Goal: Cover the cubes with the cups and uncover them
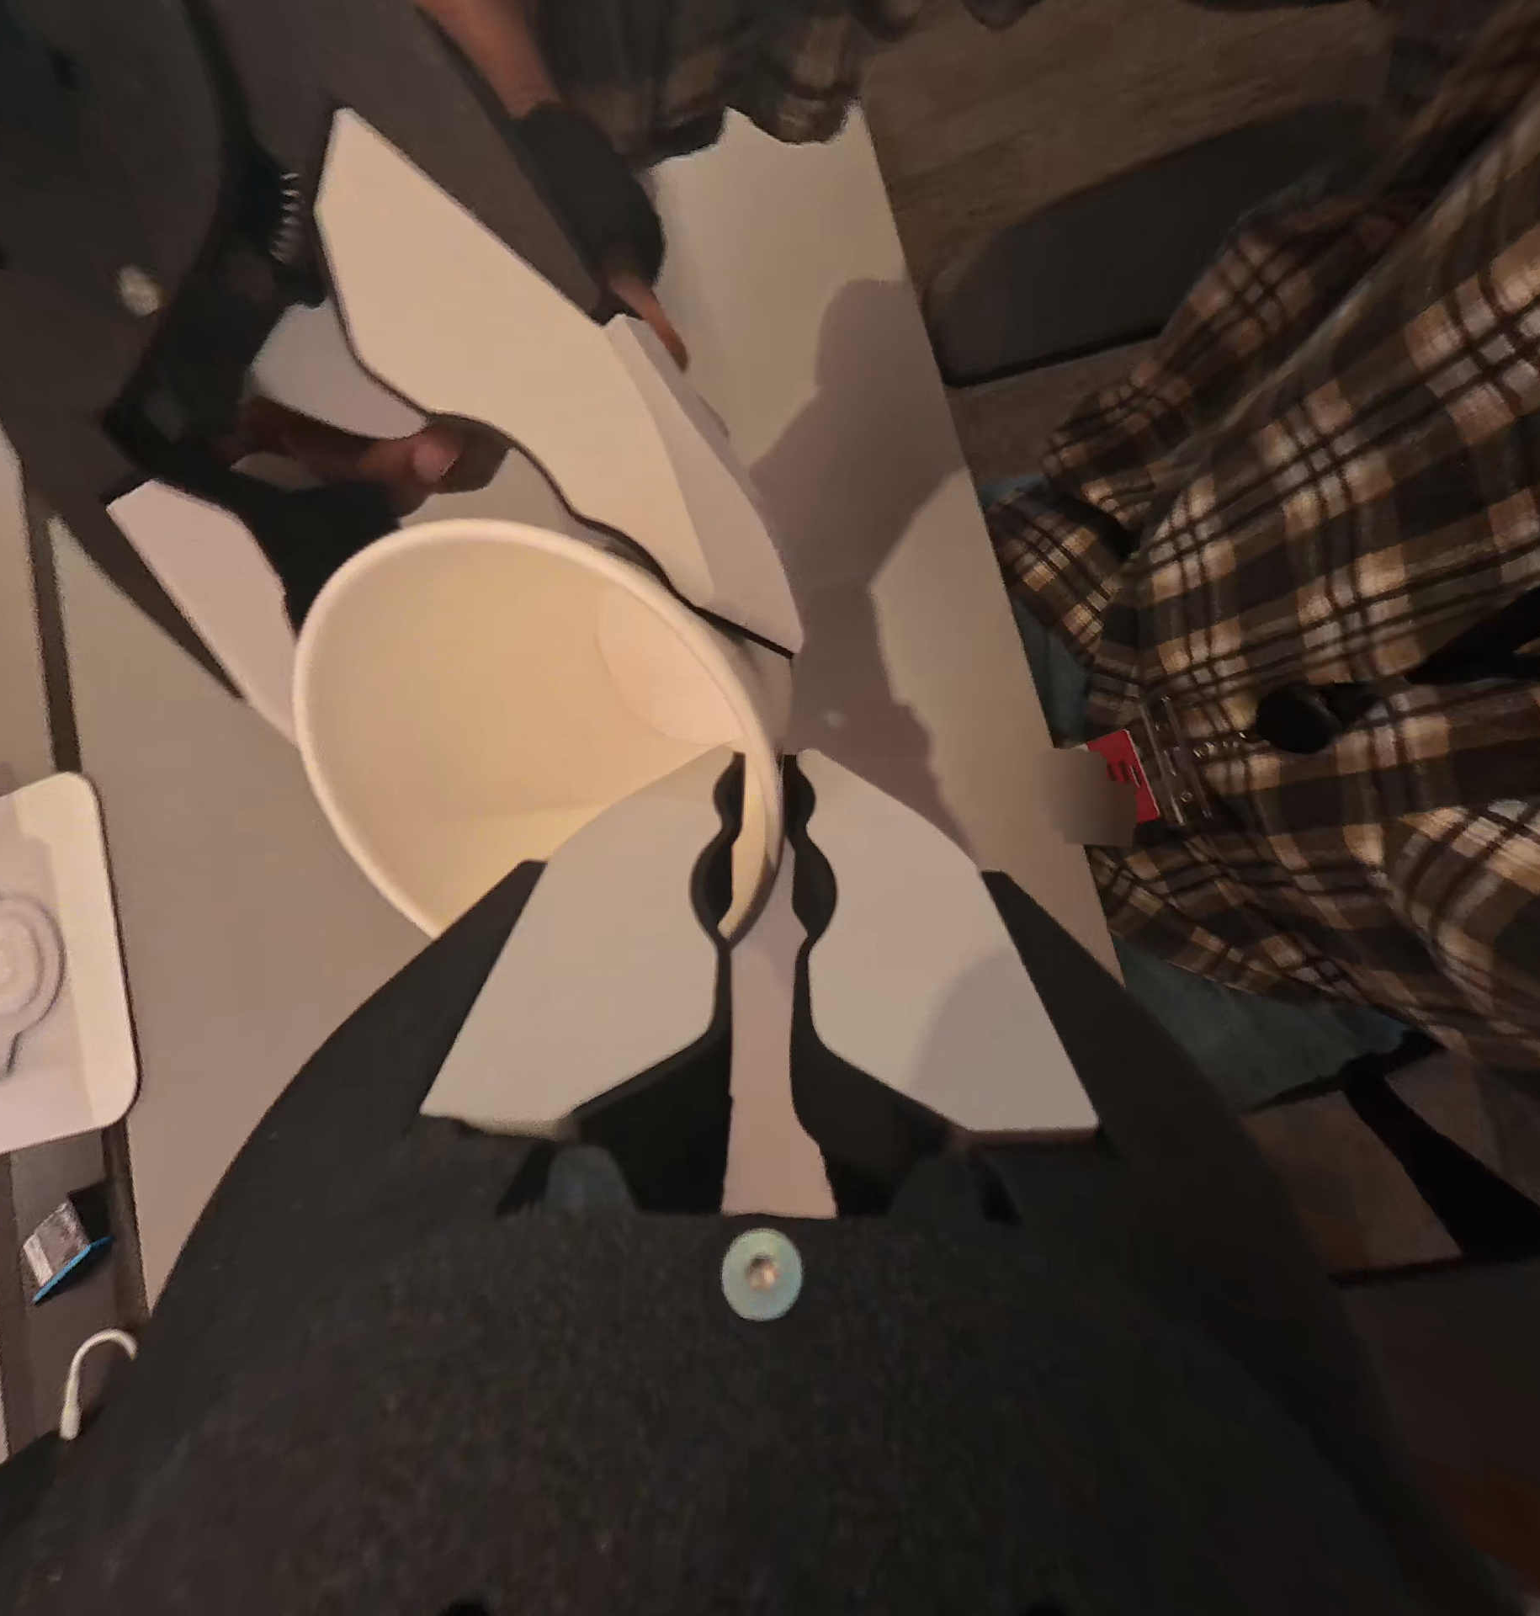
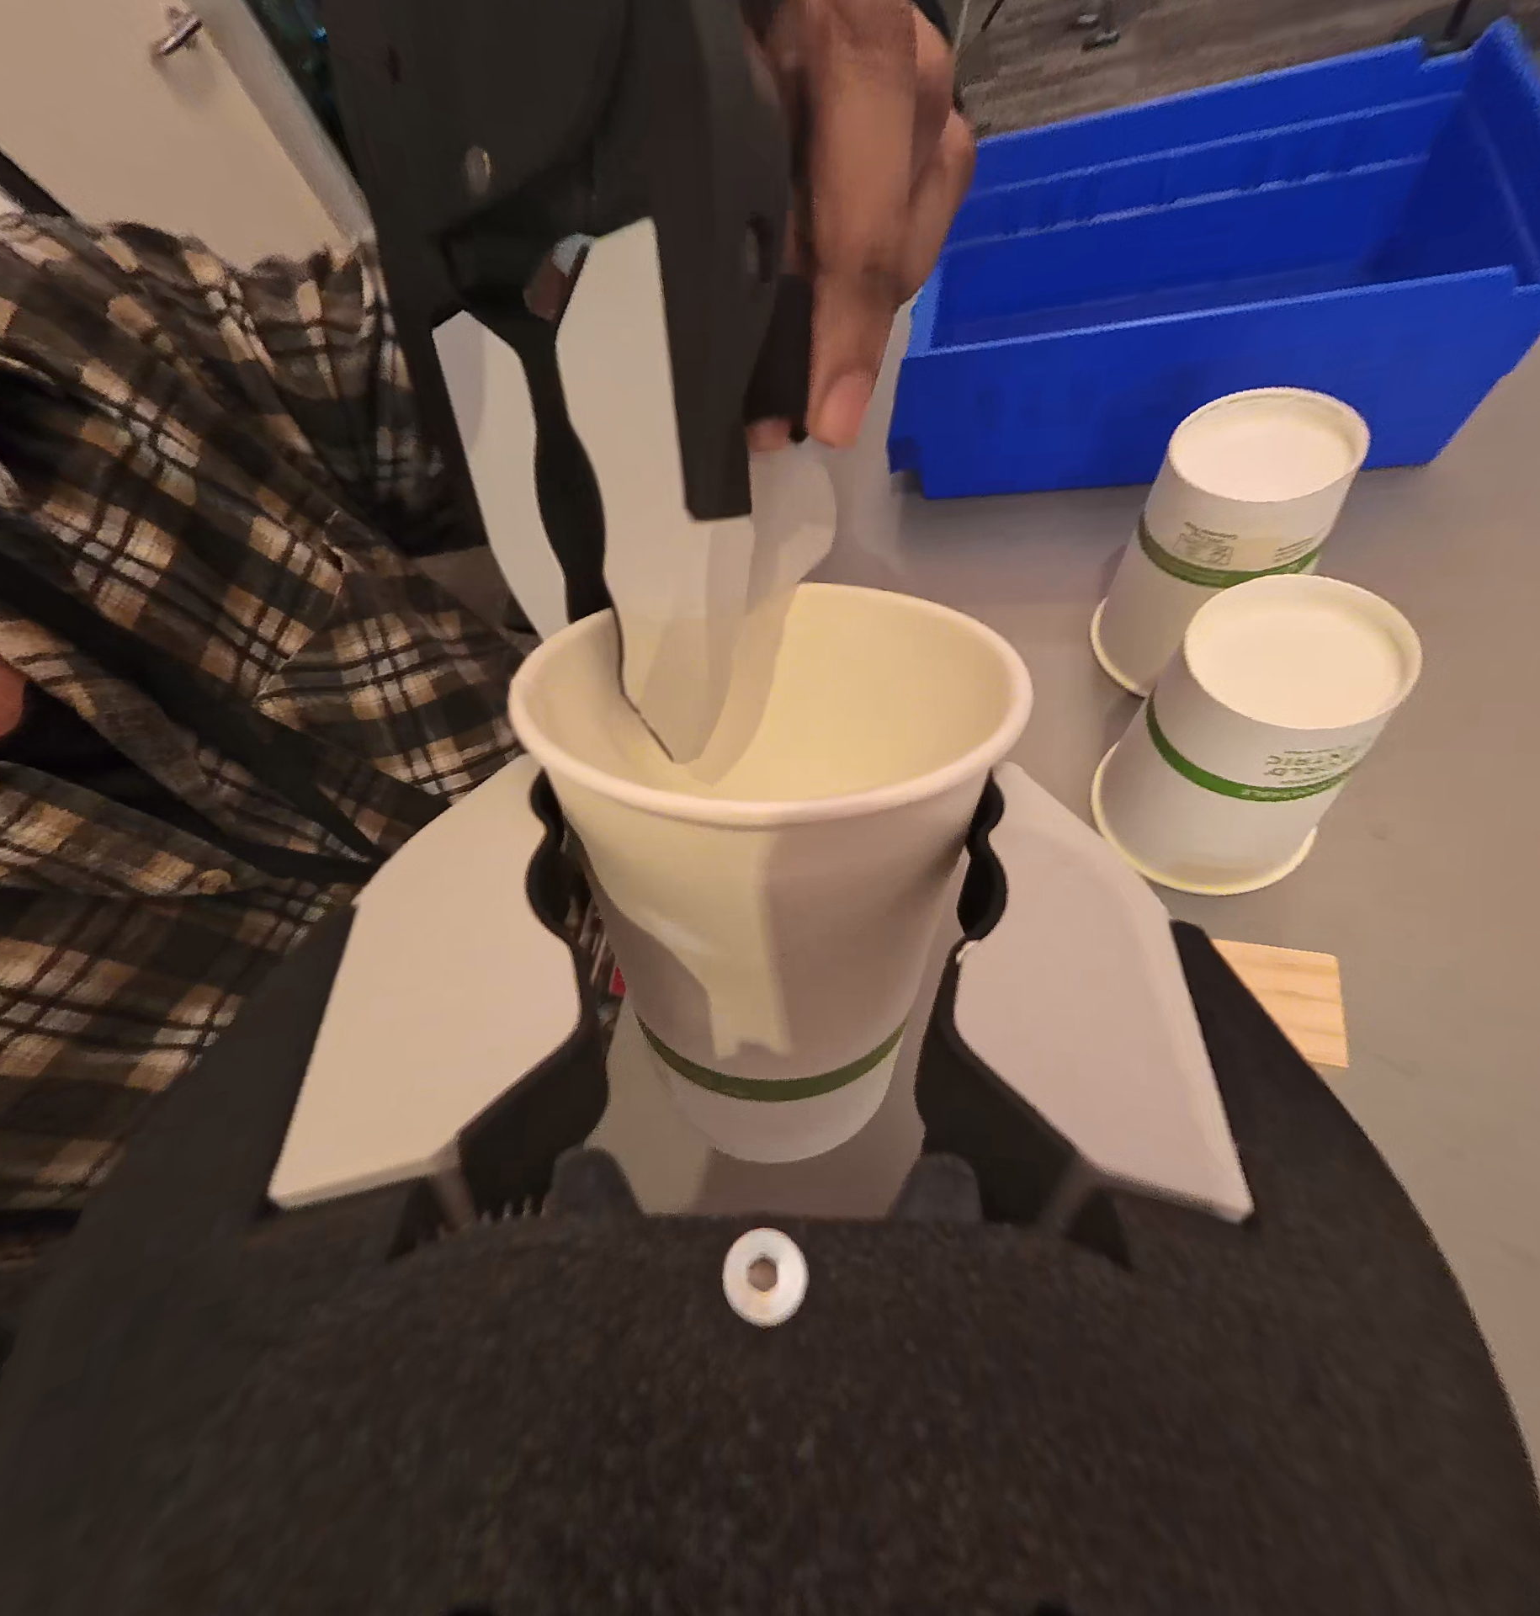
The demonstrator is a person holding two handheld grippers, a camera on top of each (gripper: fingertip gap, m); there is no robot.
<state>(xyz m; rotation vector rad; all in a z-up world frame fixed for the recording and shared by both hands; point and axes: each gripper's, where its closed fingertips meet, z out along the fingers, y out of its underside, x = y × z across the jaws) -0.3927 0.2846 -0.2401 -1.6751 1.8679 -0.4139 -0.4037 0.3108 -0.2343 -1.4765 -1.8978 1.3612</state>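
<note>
One white paper cup with a green band [image 2: 836, 918] is held by both grippers above the grey table [image 2: 1405, 918]. My right gripper [image 2: 766, 796] is shut on the cup's body, mouth facing away from the camera. My left gripper [image 1: 762, 769] is shut on the cup's rim [image 1: 771, 839], one finger inside and one outside; it reaches down into the cup in the right wrist view [image 2: 688, 700]. In the left wrist view I look into the cup [image 1: 504, 700], with the right gripper's fingers [image 1: 705, 525] around it. A wooden cube [image 2: 1291, 1006] lies uncovered on the table to the right.
Two more cups stand upside down at the right, one farther [image 2: 1230, 525] and one nearer [image 2: 1256, 734]. A blue bin [image 2: 1230, 262] sits behind them. A person in a plaid shirt [image 2: 181, 612] is close on the left. A white moulded tray [image 1: 41, 962] lies at the left.
</note>
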